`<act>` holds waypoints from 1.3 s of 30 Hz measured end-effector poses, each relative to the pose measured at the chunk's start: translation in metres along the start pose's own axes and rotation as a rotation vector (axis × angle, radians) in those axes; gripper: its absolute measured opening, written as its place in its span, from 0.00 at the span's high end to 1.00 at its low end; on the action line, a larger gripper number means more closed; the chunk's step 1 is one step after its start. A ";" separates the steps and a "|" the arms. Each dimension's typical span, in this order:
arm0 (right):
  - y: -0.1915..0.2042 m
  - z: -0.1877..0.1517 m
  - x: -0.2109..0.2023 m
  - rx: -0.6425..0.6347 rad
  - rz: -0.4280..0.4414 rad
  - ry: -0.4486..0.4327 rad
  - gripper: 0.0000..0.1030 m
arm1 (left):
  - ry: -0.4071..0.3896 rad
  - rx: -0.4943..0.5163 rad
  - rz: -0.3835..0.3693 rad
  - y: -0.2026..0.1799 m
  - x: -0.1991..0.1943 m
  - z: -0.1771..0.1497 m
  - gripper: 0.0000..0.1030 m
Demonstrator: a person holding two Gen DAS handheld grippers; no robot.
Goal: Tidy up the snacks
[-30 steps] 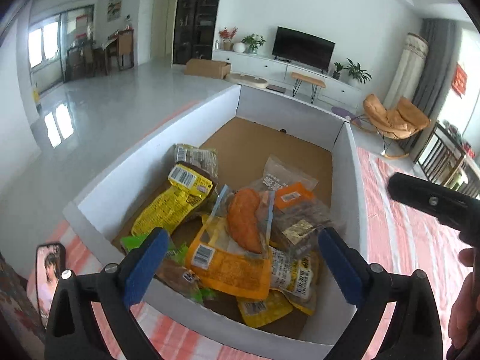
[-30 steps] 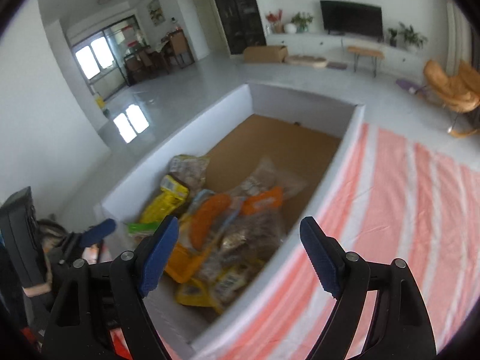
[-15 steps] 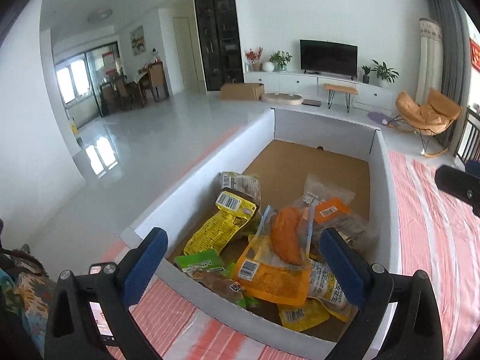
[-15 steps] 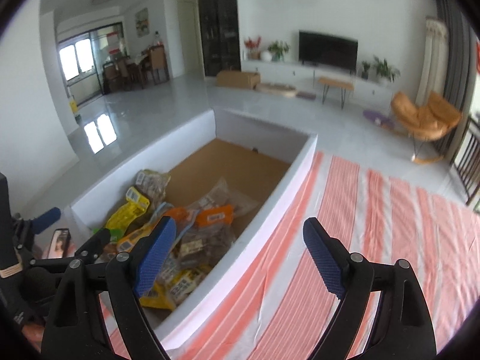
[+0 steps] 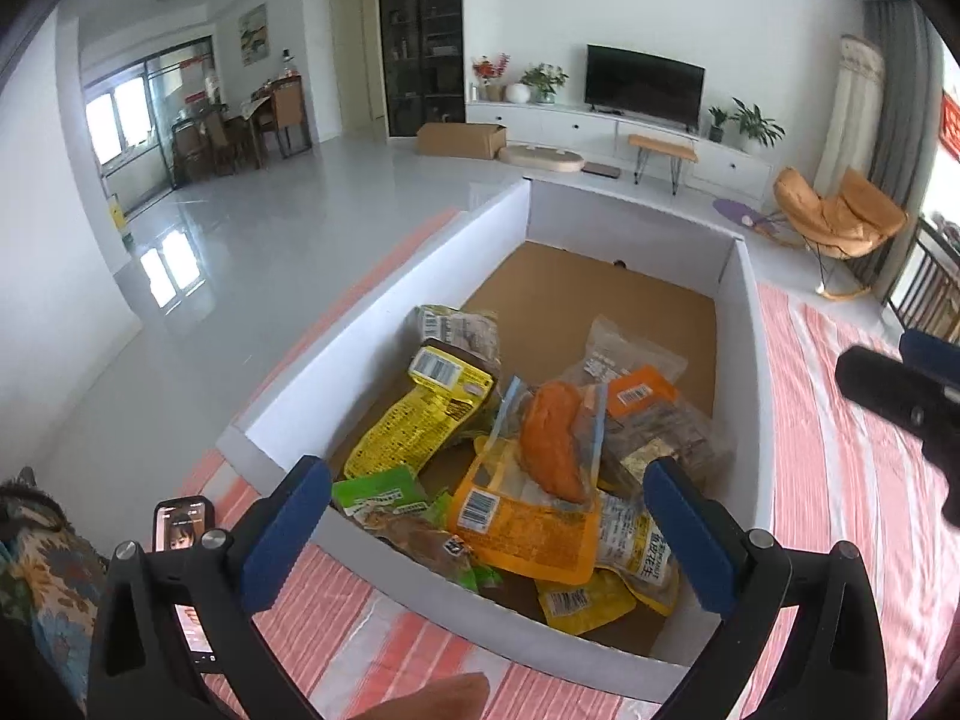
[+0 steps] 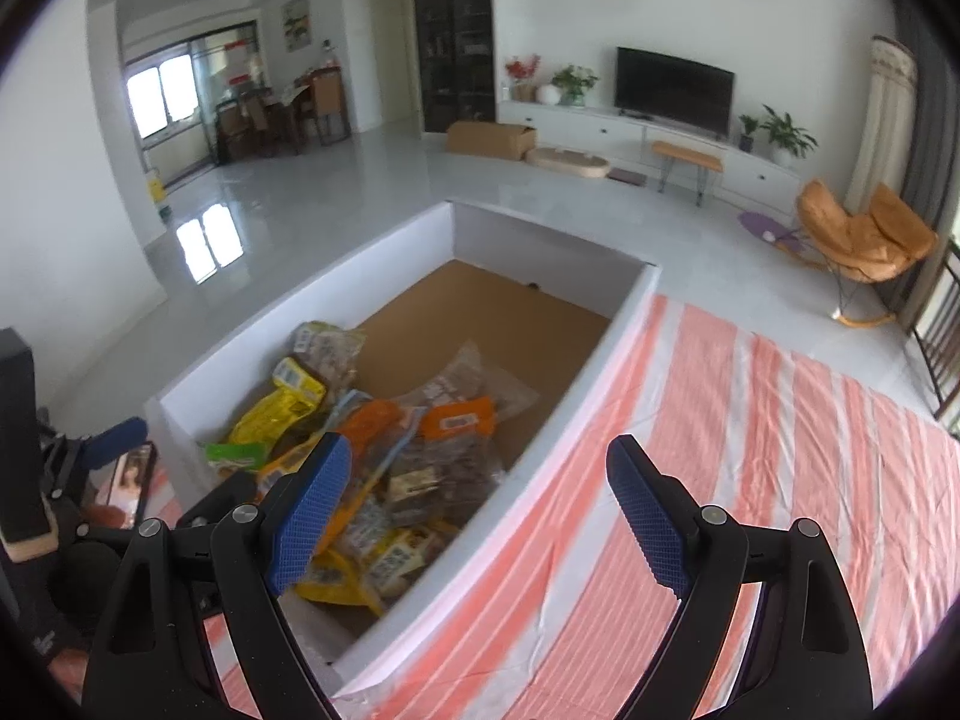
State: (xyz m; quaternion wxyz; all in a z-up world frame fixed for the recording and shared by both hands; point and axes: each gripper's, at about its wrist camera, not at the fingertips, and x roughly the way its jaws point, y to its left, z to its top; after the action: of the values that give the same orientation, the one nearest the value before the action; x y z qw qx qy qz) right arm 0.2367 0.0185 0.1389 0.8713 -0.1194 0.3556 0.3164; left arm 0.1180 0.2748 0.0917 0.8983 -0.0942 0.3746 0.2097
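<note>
White walls go all around the box, and its floor is brown cardboard. All the snacks lie in a heap at the near end of the box, in the lower middle of the left wrist view. The far end, toward the top of the frame, is bare cardboard.

On top of the heap lies the orange pouch, with a clear window and an orange piece of food showing through. Its long side runs from the bottom of the frame up toward the top, leaning a little to the right. To its left lies the yellow packet, which slants from lower left to upper right. A green packet sits at the lower left of the heap.

The left gripper has its blue fingers wide apart with nothing between them. It hangs just over the near wall, and the heap is right ahead of it.

The right gripper also has its fingers wide apart and empty. In its view the heap sits off to the lower left, and striped red and white cloth fills the right side.

So I think the left gripper is nearer to the snacks. It looks best placed to reach down for the orange pouch.
</note>
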 end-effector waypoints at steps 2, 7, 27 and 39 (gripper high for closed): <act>0.007 0.001 0.001 -0.021 0.011 -0.002 0.13 | -0.002 -0.009 0.006 0.003 -0.002 0.002 0.00; 0.016 0.003 0.006 -0.044 0.023 0.002 0.13 | -0.003 -0.029 0.008 0.011 -0.002 0.006 0.00; 0.039 0.016 0.025 -0.075 0.032 0.049 0.13 | -0.008 -0.056 0.030 0.035 -0.001 0.012 0.00; 0.044 0.019 0.028 -0.084 0.026 0.065 0.13 | -0.027 -0.058 0.023 0.038 -0.004 0.014 0.00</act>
State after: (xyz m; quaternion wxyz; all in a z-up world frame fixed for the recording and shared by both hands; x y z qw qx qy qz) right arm 0.2346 0.0734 0.1345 0.8493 -0.1615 0.3714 0.3385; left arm 0.1072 0.3121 0.1034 0.8976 -0.1133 0.3574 0.2318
